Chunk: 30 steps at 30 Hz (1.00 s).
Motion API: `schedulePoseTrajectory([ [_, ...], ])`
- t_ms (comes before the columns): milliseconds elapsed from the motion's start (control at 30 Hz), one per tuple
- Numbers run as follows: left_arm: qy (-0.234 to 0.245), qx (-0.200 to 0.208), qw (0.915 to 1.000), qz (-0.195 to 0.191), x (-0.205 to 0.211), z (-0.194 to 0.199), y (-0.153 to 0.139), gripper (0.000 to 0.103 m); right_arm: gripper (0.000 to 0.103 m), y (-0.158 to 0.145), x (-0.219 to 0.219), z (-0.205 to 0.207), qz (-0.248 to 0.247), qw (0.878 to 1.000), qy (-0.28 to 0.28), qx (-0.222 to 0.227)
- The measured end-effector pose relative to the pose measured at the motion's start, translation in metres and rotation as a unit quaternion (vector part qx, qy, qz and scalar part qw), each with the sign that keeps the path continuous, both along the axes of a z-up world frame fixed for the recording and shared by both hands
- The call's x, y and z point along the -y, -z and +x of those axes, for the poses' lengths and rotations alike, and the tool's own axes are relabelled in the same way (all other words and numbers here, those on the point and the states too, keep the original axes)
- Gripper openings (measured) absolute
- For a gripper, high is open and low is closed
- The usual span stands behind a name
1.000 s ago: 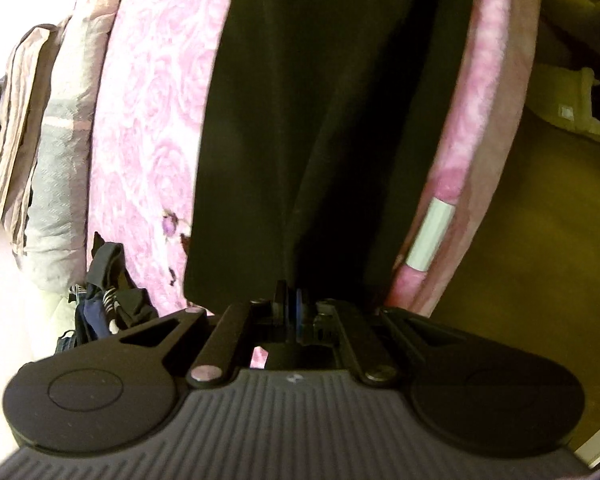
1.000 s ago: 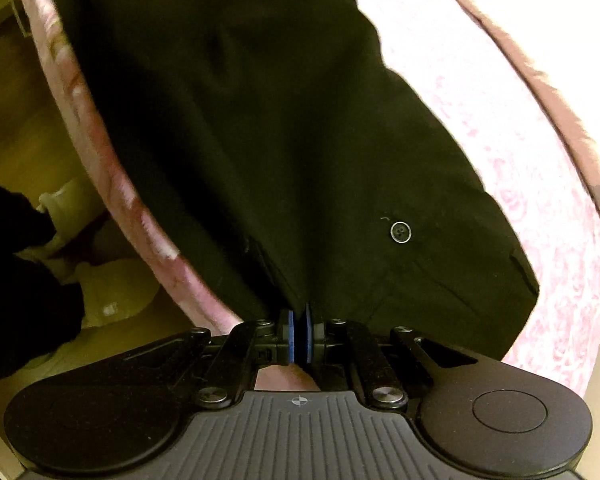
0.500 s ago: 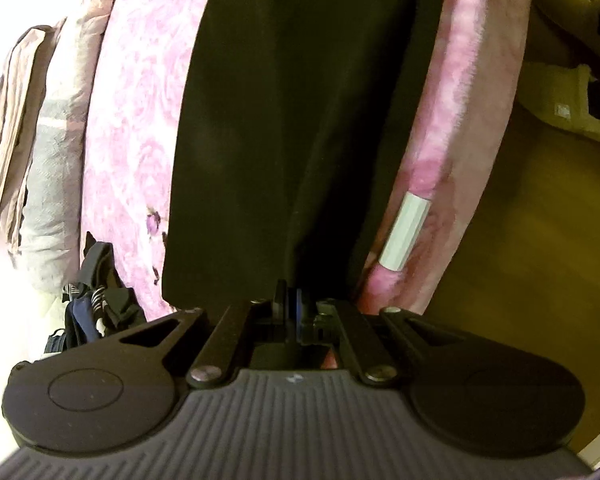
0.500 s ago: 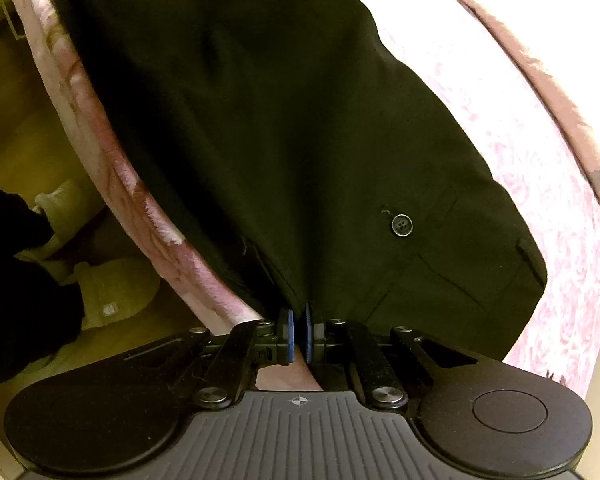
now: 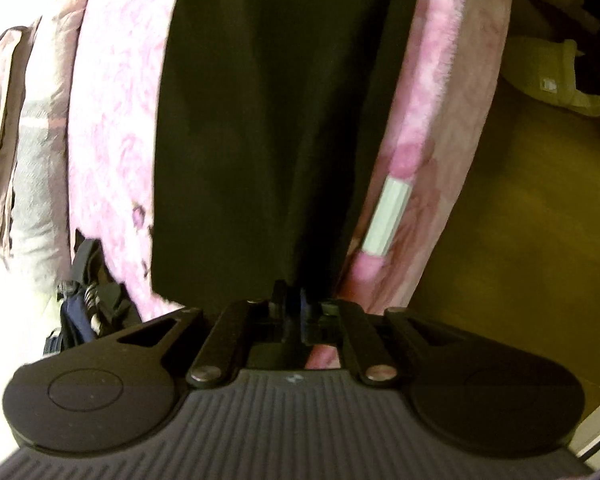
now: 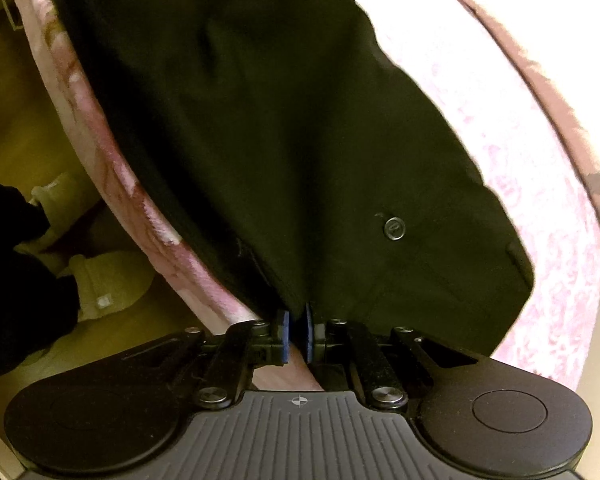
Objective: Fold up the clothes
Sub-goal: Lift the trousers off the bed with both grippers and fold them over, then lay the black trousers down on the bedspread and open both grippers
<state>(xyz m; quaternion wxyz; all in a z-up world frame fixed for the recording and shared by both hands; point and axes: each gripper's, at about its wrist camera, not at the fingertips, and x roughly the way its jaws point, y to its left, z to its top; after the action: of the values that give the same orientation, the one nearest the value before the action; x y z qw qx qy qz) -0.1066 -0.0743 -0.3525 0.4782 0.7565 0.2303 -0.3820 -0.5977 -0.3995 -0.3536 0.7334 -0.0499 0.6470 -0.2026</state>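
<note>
Dark trousers (image 6: 284, 128) lie spread along the near edge of the bed (image 6: 512, 168), on a pink floral blanket (image 5: 112, 112) that drapes over the side. Both grippers are down at the trousers' near hem.

The right gripper (image 6: 297, 330) has just been opening: there is a clear gap between its blue pads (image 6: 285, 334), and the hem's tip sits at the mouth of that gap, with the pads not pressing it. Pink blanket shows through between the jaws. A button (image 6: 394, 228) sits on the cloth just right of the gripper, near a pocket seam.

The left gripper (image 5: 293, 310) has eased open only a touch; its jaws stand very narrow with the trousers' edge right at them. The view is blurred there, so I cannot tell whether the cloth is still pinched.

Around it: a white tag (image 5: 386, 216) hangs on the blanket's edge, just right of the trousers. Left of the blanket, a heap of grey and beige bedding (image 5: 32, 152) crowds the far side, and a dark bundle with striped cord (image 5: 86, 304) lies beside the left gripper. Off the bed, the wooden floor (image 5: 520, 220) runs alongside, with pale slippers (image 6: 100, 280) close to the bed's edge and a dark trouser leg (image 6: 16, 292) of the person next to them.
</note>
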Motion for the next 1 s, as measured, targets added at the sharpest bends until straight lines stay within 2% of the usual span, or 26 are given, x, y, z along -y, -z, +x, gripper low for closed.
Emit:
schedulePoseTrajectory([
  [33, -0.004, 0.007, 1.0, 0.006, -0.003, 0.001, -0.004, 0.007, 0.057, -0.005, 0.0, 0.001, -0.002, 1.0, 0.003, 0.002],
  [67, -0.007, 0.018, 0.9997, 0.013, -0.008, 0.002, -0.007, 0.007, 0.069, -0.011, 0.0, 0.001, -0.004, 1.0, 0.01, 0.008],
  [100, -0.014, 0.027, 0.9994, 0.016, -0.012, 0.004, -0.012, 0.007, 0.073, -0.016, 0.001, 0.002, -0.002, 1.0, 0.016, 0.014],
  [167, -0.044, 0.034, 0.9984, 0.008, -0.021, 0.007, -0.024, 0.007, 0.073, -0.026, 0.002, 0.009, 0.005, 1.0, 0.02, 0.018],
  [200, -0.042, 0.037, 0.9984, -0.002, -0.024, 0.009, -0.031, 0.007, 0.072, -0.03, 0.0, 0.014, 0.008, 1.0, 0.018, 0.023],
  [267, -0.005, 0.034, 0.9987, -0.037, -0.03, 0.014, -0.047, 0.007, 0.073, -0.039, -0.002, 0.027, 0.013, 0.999, 0.011, 0.033],
  [367, -0.056, 0.022, 0.9956, -0.072, -0.035, 0.028, -0.063, 0.01, 0.073, -0.058, -0.001, 0.054, 0.02, 0.998, 0.0, 0.059],
  [467, -0.099, 0.011, 0.9889, -0.11, -0.039, 0.043, -0.073, 0.021, 0.073, -0.07, -0.004, 0.094, 0.029, 0.996, 0.001, 0.089],
  [500, -0.099, 0.009, 0.9882, -0.117, -0.041, 0.047, -0.073, 0.023, 0.073, -0.073, -0.006, 0.109, 0.031, 0.995, 0.002, 0.098],
  [633, -0.004, 0.001, 0.9942, -0.108, -0.054, 0.056, -0.045, 0.03, 0.073, -0.083, -0.026, 0.183, 0.035, 0.991, 0.006, 0.132],
  [733, 0.062, -0.016, 0.9915, -0.114, -0.066, 0.071, -0.017, 0.029, 0.073, -0.082, -0.055, 0.243, 0.029, 0.991, -0.002, 0.132],
  [767, 0.091, -0.017, 0.9886, -0.118, -0.071, 0.076, -0.01, 0.029, 0.073, -0.081, -0.066, 0.262, 0.03, 0.991, 0.0, 0.131],
  [833, 0.122, -0.029, 0.9838, -0.128, -0.079, 0.086, 0.0, 0.003, 0.073, -0.079, -0.087, 0.3, 0.038, 0.991, 0.008, 0.127],
  [1000, 0.187, -0.025, 0.9639, -0.188, -0.111, 0.099, -0.002, 0.003, 0.073, -0.068, -0.133, 0.371, 0.065, 0.992, 0.007, 0.107],
])
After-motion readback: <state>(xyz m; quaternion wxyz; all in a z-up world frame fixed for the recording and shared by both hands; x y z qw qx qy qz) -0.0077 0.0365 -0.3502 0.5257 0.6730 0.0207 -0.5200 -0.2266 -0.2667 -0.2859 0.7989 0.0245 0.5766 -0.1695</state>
